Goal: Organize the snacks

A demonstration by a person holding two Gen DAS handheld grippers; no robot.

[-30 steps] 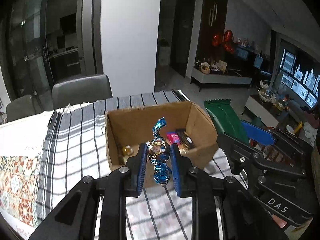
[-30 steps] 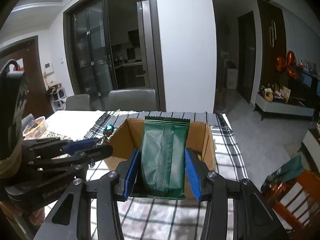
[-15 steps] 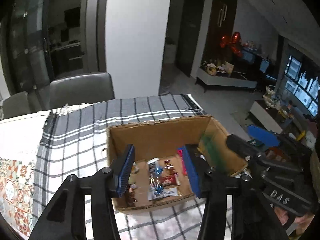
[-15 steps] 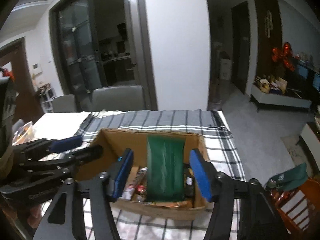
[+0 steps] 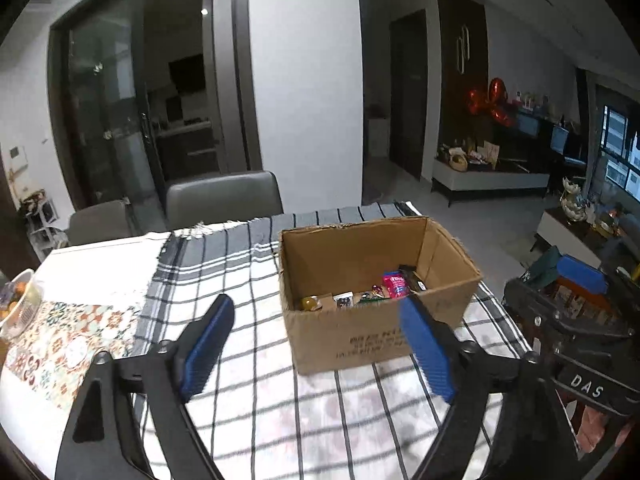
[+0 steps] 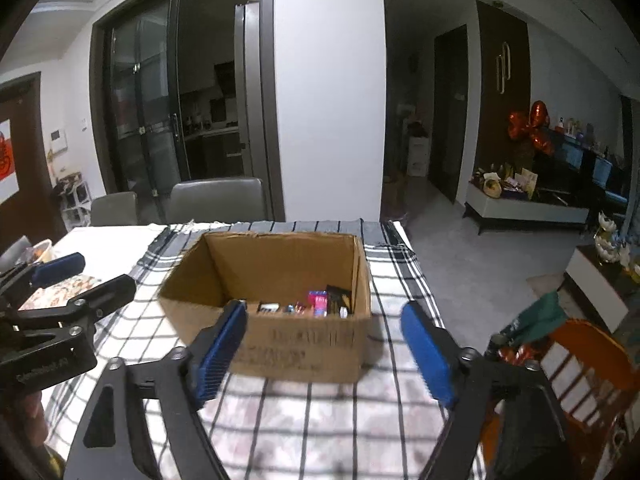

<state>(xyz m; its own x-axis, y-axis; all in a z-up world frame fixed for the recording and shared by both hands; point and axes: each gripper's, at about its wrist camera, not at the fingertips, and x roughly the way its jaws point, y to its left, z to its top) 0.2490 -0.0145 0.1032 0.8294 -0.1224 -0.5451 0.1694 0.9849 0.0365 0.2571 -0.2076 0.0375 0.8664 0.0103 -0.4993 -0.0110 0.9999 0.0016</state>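
A home's dining area is showing: a table [image 5: 256, 408] wearing a checked cloth [image 5: 224, 264], grey chairs [image 5: 224, 200] standing behind, red balloons [image 6: 532, 128] hanging by a sideboard [image 6: 524, 208].

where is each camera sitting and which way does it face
left wrist: on the left gripper, facing forward and down over the checked tablecloth at the cardboard box; its blue-padded fingers stand open, right gripper at right edge.
right wrist: on the right gripper, same heading; open fingers, left gripper at left edge.
shared: box, snacks, grey chairs.
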